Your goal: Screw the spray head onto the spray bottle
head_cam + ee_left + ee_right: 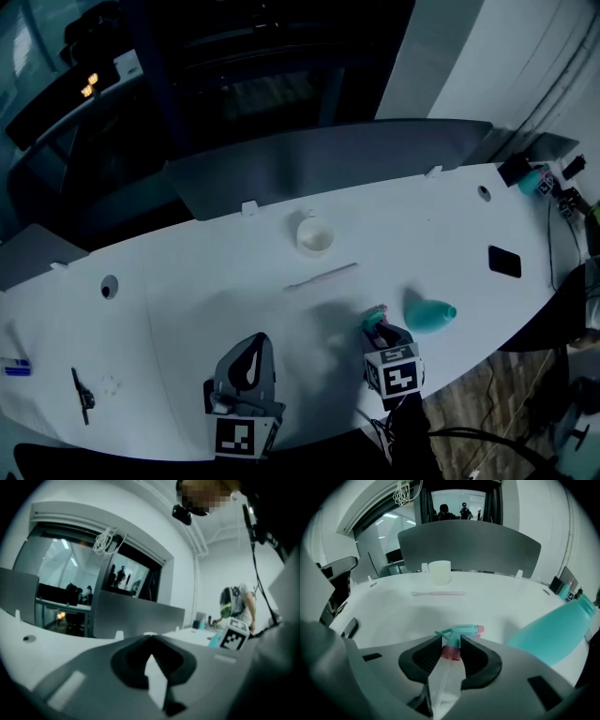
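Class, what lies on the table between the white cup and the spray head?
A thin pale stick lies there, between the white cup and the spray head; the right gripper view shows it best.

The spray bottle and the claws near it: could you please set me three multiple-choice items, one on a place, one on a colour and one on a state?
1. Where is the spray bottle?
A. Standing upright
B. Lying on its side, just right of the right claw
C. Held up in the air

2. What colour is the collar of the spray head?
A. Pink
B. Black
C. Yellow

3. How is the left claw?
A. Wide open
B. Shut on the spray head
C. Shut, with nothing in it

Answers:
1 B: the head view shows the teal bottle on its side beside that claw.
2 A: the right gripper view shows a pink ring under the teal head.
3 C: the left gripper view shows its jaws meeting, with nothing between them.
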The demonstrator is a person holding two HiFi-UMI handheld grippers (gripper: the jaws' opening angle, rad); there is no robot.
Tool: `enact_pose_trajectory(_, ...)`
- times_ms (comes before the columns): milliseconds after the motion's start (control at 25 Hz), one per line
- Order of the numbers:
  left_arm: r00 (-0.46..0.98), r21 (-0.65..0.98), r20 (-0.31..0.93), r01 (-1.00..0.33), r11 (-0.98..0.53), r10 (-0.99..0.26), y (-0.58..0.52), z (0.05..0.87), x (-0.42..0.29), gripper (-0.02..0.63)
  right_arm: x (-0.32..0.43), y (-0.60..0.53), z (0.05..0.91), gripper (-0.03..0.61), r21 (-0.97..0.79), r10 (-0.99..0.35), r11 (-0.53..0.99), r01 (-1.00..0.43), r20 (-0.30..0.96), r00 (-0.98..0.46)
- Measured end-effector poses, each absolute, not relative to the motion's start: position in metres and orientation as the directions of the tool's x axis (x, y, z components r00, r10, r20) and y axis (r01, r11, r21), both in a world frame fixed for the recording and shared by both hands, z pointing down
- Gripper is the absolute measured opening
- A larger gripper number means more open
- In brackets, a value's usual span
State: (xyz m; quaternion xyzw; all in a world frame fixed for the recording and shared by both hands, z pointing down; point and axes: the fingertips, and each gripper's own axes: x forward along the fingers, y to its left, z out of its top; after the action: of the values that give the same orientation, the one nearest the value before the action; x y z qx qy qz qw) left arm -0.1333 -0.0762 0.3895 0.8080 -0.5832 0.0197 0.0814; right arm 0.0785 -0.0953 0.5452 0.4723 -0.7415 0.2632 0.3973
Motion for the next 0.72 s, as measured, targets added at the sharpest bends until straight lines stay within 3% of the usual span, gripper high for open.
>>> enact_pose_trajectory(720, 0.356, 0.130, 0.134, -0.931, -0.340, -0.925, -0.074, 0.389, -0.104, 0.003, 0.098, -0.039, 0.569, 0.135, -0.111, -0.233, 0.512, -0.852, 0.937, -0.262)
